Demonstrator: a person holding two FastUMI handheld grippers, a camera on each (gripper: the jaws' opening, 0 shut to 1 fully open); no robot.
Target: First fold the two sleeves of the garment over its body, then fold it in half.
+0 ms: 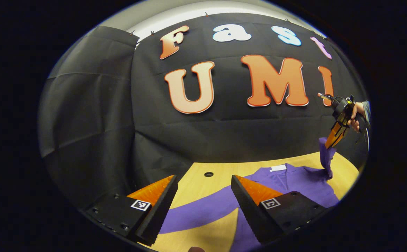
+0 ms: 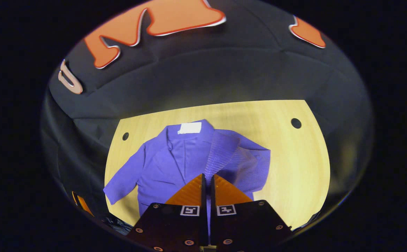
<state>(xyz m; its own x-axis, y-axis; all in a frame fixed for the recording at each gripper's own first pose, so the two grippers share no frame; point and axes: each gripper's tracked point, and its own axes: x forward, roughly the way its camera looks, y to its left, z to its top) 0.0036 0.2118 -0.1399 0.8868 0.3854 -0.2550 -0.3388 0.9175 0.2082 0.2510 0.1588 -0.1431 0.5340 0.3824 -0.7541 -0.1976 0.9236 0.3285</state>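
Purple garment [image 2: 175, 164]: a jacket lying face-up on the wooden table [image 2: 294, 164], centre of the right gripper view; collar toward the black cloth wall, a white tag [image 2: 189, 128] at the neck.
Right sleeve [image 2: 238, 157]: lifted off the tabletop and drawn in over the jacket's body, its ribbed cloth rising toward the lower centre of the frame.
Left sleeve [image 1: 203, 208]: flat on the table, stretched out from the body; in the left gripper view it crosses the lower centre of the frame, between the two fingers.
Right gripper [image 2: 207, 180]: jaws closed to a thin slit, both fingers pinching the sleeve cloth between them; in the left gripper view it appears at the right edge, raised above the table with purple cloth hanging from its tip.
Left gripper [image 1: 203, 190]: jaws spread wide, gripping nothing, poised over the outstretched sleeve.
Hand [image 1: 355, 115]: right edge of the left gripper view, wrapped around the raised tool's handle.
Table: pale wood, two dark round holes near its far edge.
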